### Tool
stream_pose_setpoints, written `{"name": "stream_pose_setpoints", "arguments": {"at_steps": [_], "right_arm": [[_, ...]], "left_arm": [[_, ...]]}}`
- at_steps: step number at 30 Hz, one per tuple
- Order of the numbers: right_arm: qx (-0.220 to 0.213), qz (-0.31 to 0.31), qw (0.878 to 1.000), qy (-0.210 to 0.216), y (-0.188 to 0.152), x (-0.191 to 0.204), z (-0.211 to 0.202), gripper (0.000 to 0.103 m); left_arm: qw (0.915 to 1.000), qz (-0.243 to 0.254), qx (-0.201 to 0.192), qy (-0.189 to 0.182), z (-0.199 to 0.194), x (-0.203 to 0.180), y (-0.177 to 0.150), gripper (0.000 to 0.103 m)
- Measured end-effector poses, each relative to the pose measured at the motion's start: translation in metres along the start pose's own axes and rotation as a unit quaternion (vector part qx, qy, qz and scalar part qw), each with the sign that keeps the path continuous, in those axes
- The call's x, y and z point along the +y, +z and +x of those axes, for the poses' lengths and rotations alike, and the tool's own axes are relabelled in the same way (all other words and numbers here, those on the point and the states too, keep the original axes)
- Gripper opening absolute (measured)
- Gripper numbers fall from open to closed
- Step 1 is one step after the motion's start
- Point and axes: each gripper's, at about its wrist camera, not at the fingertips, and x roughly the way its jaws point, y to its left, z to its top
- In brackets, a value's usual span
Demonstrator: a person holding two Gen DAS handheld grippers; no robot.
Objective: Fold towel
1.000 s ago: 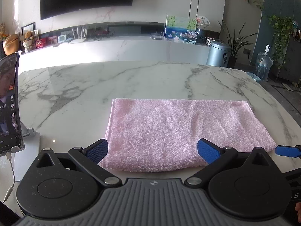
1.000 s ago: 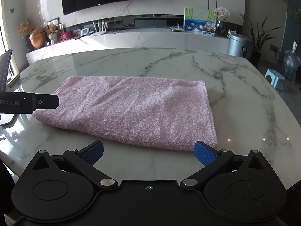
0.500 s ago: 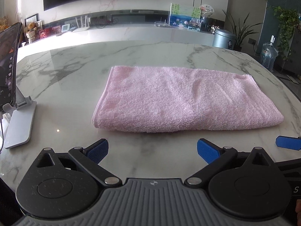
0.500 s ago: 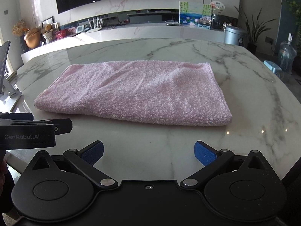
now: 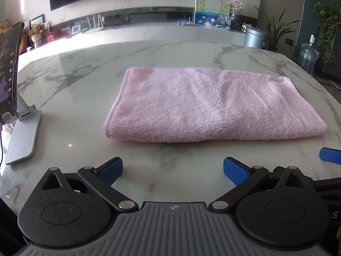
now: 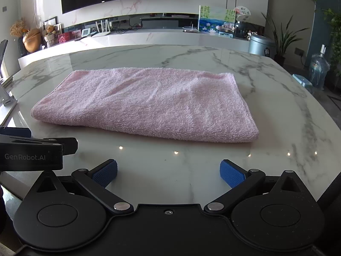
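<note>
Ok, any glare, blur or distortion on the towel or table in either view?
Left wrist view: towel sharp, daylight glare washing the far counter, fisheye bowing the table edge. Right wrist view: towel also sharp, small light reflections dotting the table in front of it.

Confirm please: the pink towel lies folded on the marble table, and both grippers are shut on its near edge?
Not quite. The pink towel does lie folded on the marble table, but both wrist views show the left gripper and right gripper open, short of it.

A folded pink towel [image 5: 213,104] is laid on the marble table [image 5: 74,85] (white, grey-veined); a phone stand [image 5: 21,134], probably metal, is set well apart.
</note>
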Motion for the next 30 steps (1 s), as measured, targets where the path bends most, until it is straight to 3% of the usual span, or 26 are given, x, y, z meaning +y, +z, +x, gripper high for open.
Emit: {"name": "stream_pose_setpoints", "arguments": {"at_steps": [5,30], "right_arm": [[-0.004,0.024,1.000,-0.006,0.0023,-0.0076,0.0015,0.102],[-0.023,0.014,1.000,-0.011,-0.0035,-0.0045,0.0040,0.103]], "left_arm": [[0.9999,0.013,-0.003,0.001,0.0003,-0.0022,-0.0012,0.102],[0.9996,0.009,-0.027,0.001,0.0005,-0.0039,-0.0061,0.103]]}}
